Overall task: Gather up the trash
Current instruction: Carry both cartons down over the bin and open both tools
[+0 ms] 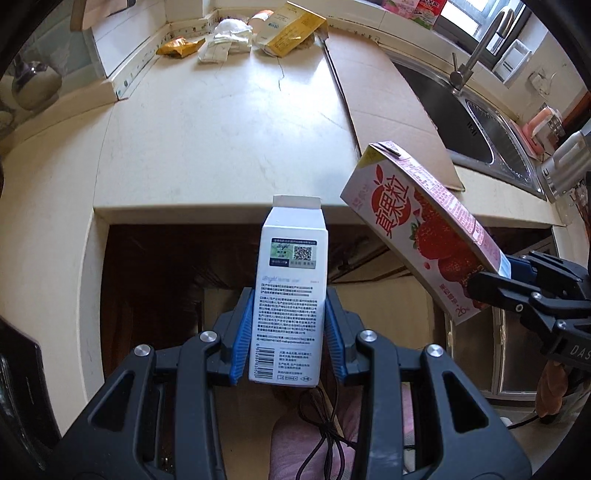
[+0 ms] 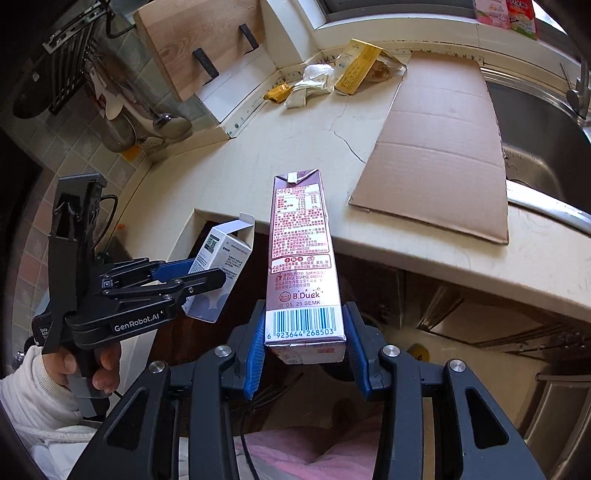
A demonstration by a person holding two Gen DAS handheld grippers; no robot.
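Worktop (image 1: 221, 147): pale stone, cracked, with a flat cardboard sheet (image 2: 439, 147) lying beside the sink (image 1: 480, 122). More trash sits well back in the far corner: yellow packet (image 1: 291, 35), crumpled white paper (image 1: 231, 37), small orange wrapper (image 1: 177, 47)

Strawberry milk carton (image 2: 301, 258): tall, held off the front edge of the worktop, over the dark gap below. Right hand-held gripper (image 2: 306, 350) is clamped on its base end, blue pads on the two narrow sides just by the barcode

White carton (image 1: 288, 295): shorter, gable top open, also out past the worktop edge. Left hand-held gripper (image 1: 286, 332) is clamped across its lower half, pads flat on both sides

Handling, as a judgement: both look like empty paperboard, so light, and thin-walled enough to buckle under a hard squeeze. Printed faces are smooth, perhaps a little slippery. Grip near the folded base, where the walls are stiffest, looks sound; the tall carton's long overhang could let it swing
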